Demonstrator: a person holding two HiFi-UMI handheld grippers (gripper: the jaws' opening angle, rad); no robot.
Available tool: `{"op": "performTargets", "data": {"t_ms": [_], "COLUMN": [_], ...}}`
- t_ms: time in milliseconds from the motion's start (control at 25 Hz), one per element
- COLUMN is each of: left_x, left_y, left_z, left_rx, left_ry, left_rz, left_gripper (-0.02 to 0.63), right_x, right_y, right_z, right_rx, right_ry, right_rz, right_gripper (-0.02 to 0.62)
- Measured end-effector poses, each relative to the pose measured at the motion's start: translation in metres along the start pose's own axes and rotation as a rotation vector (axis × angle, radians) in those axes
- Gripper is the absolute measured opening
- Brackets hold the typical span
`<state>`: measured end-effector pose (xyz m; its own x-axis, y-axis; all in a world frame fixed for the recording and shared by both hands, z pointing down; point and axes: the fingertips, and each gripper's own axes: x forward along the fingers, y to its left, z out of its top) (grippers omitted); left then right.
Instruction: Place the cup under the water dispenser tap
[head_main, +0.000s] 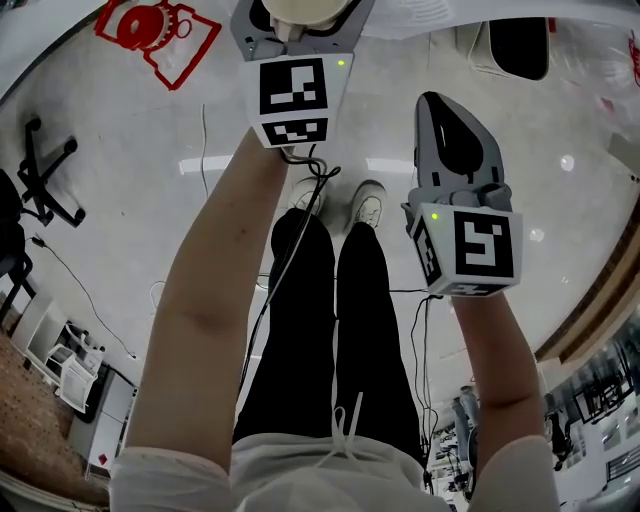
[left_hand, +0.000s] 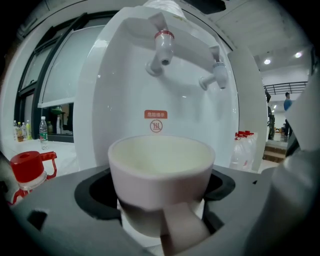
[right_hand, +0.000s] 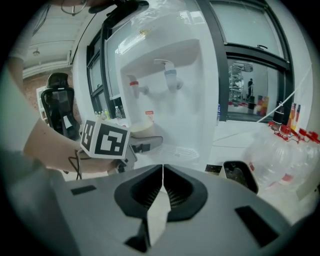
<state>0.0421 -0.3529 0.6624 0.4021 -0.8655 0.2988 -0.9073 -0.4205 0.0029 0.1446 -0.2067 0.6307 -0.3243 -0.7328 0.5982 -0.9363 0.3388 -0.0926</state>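
Observation:
My left gripper (left_hand: 162, 210) is shut on a pale cup (left_hand: 161, 172), held upright in front of the white water dispenser (left_hand: 125, 90). The red-ringed tap (left_hand: 161, 47) hangs above and beyond the cup's rim, and a second tap (left_hand: 216, 74) sits to its right. In the head view the cup (head_main: 300, 12) shows at the top edge above the left gripper (head_main: 293, 45). In the right gripper view the cup (right_hand: 135, 127) sits low before the dispenser's recess, below the red tap (right_hand: 135, 86) and blue tap (right_hand: 170, 76). My right gripper (right_hand: 162, 172) is shut on nothing, held back to the right.
A red-capped container (left_hand: 27, 167) stands left of the dispenser, with bottles (left_hand: 44, 131) on a sill behind. Clear water bottles (right_hand: 280, 155) lie at the right, beside a black tray (right_hand: 240, 175). An office chair (right_hand: 57, 102) stands at the left. The drip grate (right_hand: 177, 150) sits under the taps.

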Motion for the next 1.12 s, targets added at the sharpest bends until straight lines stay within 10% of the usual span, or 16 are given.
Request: {"op": "performTargets", "data": {"t_ms": [360,680,960,1120], "left_x": [-0.019,-0.061,-0.133,-0.178], "left_y": [0.001,-0.021,-0.034,-0.042], "left_z": [0.006,0.022,0.004,0.016], "left_rx": [-0.011,0.004,-0.104,-0.126], "left_ry": [-0.018,-0.043,0.084,0.072], "left_rz": [0.05,-0.059,-0.083,-0.051], "left_gripper": [0.479,0.479,0.474,0.249], "right_x": [0.0,-0.011,-0.041,-0.061], "right_y": [0.007,0.009,0.016,0.027], "right_z": [-0.012,-0.013,-0.012,-0.008], "right_rx": [0.034,0.036,0.038,0.039], "right_ry": [0.028,0.027,0.006,0.005], "right_rz": [-0.004,-0.012,-0.033,-0.027], "right_gripper": [0.029,0.029,0.029,0.029]}}
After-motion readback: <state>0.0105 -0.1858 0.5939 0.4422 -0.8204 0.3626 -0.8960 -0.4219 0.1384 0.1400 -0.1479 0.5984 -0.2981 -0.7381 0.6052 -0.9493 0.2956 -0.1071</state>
